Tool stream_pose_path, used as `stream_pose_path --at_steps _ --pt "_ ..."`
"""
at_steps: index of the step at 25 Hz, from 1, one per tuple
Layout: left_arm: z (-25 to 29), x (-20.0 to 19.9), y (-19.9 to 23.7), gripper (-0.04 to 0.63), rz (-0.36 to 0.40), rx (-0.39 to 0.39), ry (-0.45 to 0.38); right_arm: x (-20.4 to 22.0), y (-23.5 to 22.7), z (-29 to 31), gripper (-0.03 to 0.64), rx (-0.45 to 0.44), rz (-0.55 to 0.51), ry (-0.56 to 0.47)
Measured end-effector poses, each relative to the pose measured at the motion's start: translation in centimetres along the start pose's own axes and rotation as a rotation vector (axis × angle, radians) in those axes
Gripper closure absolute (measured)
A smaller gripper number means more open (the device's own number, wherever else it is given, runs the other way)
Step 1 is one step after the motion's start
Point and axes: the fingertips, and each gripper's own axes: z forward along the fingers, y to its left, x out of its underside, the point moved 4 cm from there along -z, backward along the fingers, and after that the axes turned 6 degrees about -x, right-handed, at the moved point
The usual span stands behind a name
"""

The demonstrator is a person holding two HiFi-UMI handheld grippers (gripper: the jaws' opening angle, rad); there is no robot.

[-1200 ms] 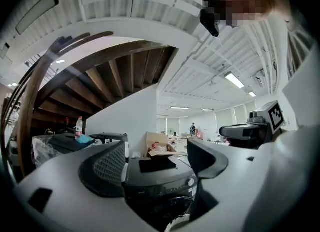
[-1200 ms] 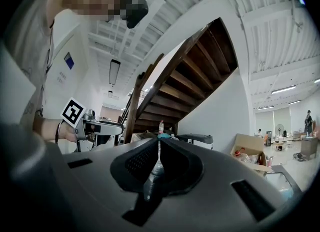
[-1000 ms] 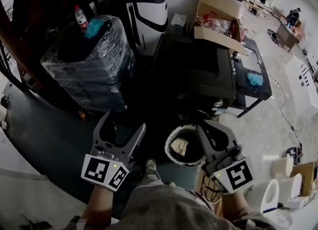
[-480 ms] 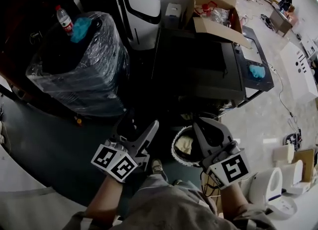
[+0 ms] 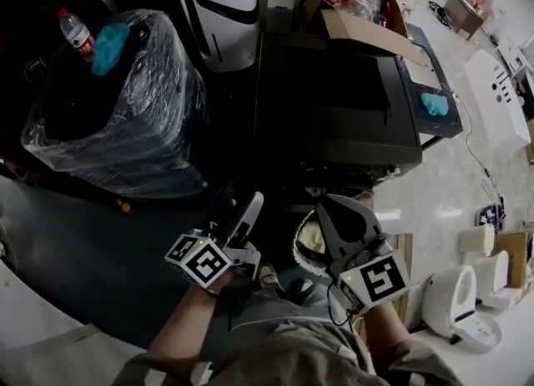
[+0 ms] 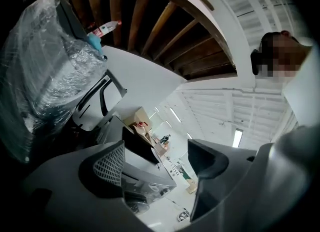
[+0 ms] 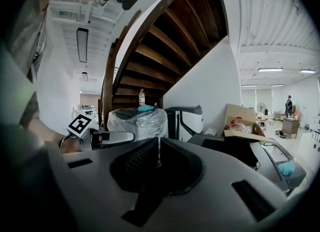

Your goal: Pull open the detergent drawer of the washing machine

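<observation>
A large black appliance [image 5: 334, 101] fills the middle of the head view, seen from above; its front and any detergent drawer are hidden. My left gripper [image 5: 236, 208] hangs in the air before its near left corner, rolled onto its side, jaws open and empty. In the left gripper view the left gripper [image 6: 157, 168] frames the appliance [image 6: 145, 173] far beyond. My right gripper [image 5: 331, 207] floats just below the appliance's near edge, shut on nothing. In the right gripper view the right gripper's [image 7: 157, 156] pads meet, and the left gripper [image 7: 110, 137] shows at the left.
A plastic-wrapped machine [image 5: 117, 109] stands to the left, with a water bottle [image 5: 75, 32] and a blue cloth [image 5: 108, 42] on top. A cardboard box [image 5: 359, 1] sits on the appliance's far side. A round bin [image 5: 310, 243] lies between the grippers. White fixtures [image 5: 467, 309] stand at the lower right.
The left gripper has rolled from flat onto its side. Both grippers have sunk and moved nearer the appliance's front; the room has slid upward in the head view.
</observation>
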Motion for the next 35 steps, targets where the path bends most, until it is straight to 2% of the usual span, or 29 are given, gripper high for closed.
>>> stream_pose_path --at_steps 10,15,24,27,30,33,35 --pt "5.4 5.1 5.7 0.197 -0.115 -0.006 0.018 5.9 -3.3 4.3 0.578 -0.001 0.041 0.048" --pt "7.8 8.8 8.1 0.196 -0.158 -0.015 0.045 7.9 -4.9 6.2 0.578 -0.001 0.083 0.026" --pt "11.0 13.9 13.0 0.173 -0.313 -0.059 0.052 13.8 -7.3 8.2 0.578 -0.027 0.077 0.078" --pt "12.0 15.3 14.2 0.166 -0.349 -0.04 0.033 15.0 -8.0 8.4 0.578 -0.023 0.086 0.085" --pt "12.7 16.0 15.2 0.15 -0.434 -0.021 0.007 16.1 -8.6 8.8 0.578 -0.035 0.07 0.101" --pt "13.4 16.3 15.4 0.143 -0.471 -0.01 -0.014 16.4 -8.9 9.2 0.578 -0.019 0.099 0.08" --pt "14.2 16.7 15.3 0.137 -0.529 -0.003 -0.02 17.2 -9.2 9.3 0.578 -0.021 0.098 0.095"
